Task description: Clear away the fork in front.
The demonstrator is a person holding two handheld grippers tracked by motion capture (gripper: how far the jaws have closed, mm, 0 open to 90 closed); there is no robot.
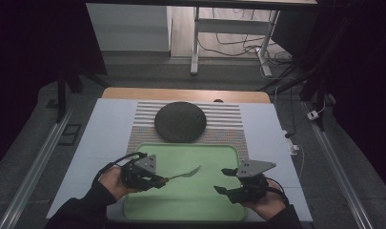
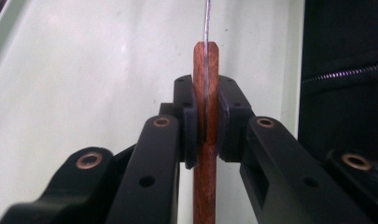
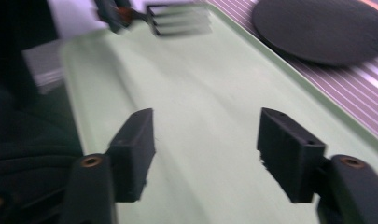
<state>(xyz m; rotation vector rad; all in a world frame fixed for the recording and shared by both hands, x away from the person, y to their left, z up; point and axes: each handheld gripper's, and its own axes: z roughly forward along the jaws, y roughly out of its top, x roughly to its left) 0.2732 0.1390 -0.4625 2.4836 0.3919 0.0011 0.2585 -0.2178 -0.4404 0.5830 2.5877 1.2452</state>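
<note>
My left claw (image 1: pixel 163 180) clamped on fork (image 1: pixel 185 173) by wooden handle, tines pointing right, above green tray (image 1: pixel 181 202) left half. My right claw (image 1: pixel 225 180) jaws wide, nothing between, over tray right half. Open tray surface between claws. Dark round plate (image 1: pixel 180 121) on striped mat (image 1: pixel 228 125), just past tray far edge. Bench (image 1: pixel 100 133) margins bare both sides.

Left gripper (image 1: pixel 155 180): jaws closed, pads (image 2: pixel 190 122) clamping a handle between them. Right gripper (image 1: pixel 225 180): jaws spread wide, apparently nothing between its fingertips. Both hands grip from behind.
</note>
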